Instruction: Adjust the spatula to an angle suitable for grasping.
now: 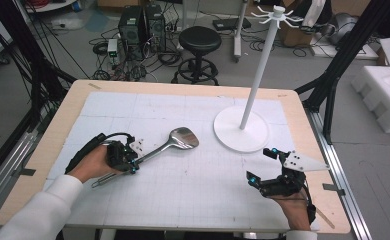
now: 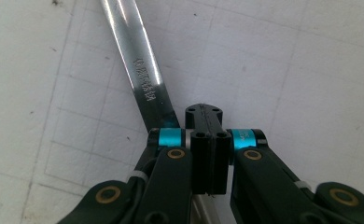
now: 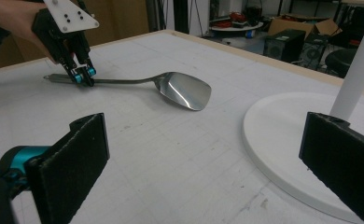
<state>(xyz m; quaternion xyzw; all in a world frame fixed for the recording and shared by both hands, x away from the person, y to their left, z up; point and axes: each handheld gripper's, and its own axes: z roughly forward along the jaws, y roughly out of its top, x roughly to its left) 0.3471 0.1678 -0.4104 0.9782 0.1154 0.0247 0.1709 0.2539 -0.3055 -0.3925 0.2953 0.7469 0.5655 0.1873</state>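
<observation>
A steel spatula (image 1: pixel 182 138) lies on the white gridded mat, head toward the far side, its handle running back to the near left. My left gripper (image 1: pixel 133 167) sits over the middle of that handle with its jaws shut together. In the left gripper view the handle (image 2: pixel 138 60) passes under the left jaw of the gripper (image 2: pixel 203 110), off to one side of the seam, so no pinch on it shows. The right gripper view has the same gripper (image 3: pixel 84 77) with its tips down at the handle, beside the spatula head (image 3: pixel 185 91). My right gripper (image 1: pixel 259 165) is open at the near right, nothing between its pads (image 3: pixel 73 158).
A white stand with a round base (image 1: pixel 228 135) and a tall pole (image 1: pixel 259 65) topped with hooks stands at the far right of the mat; its base (image 3: pixel 283 140) lies just ahead of my right gripper. A black stool (image 1: pixel 199 42) and computer cases are on the floor beyond the table.
</observation>
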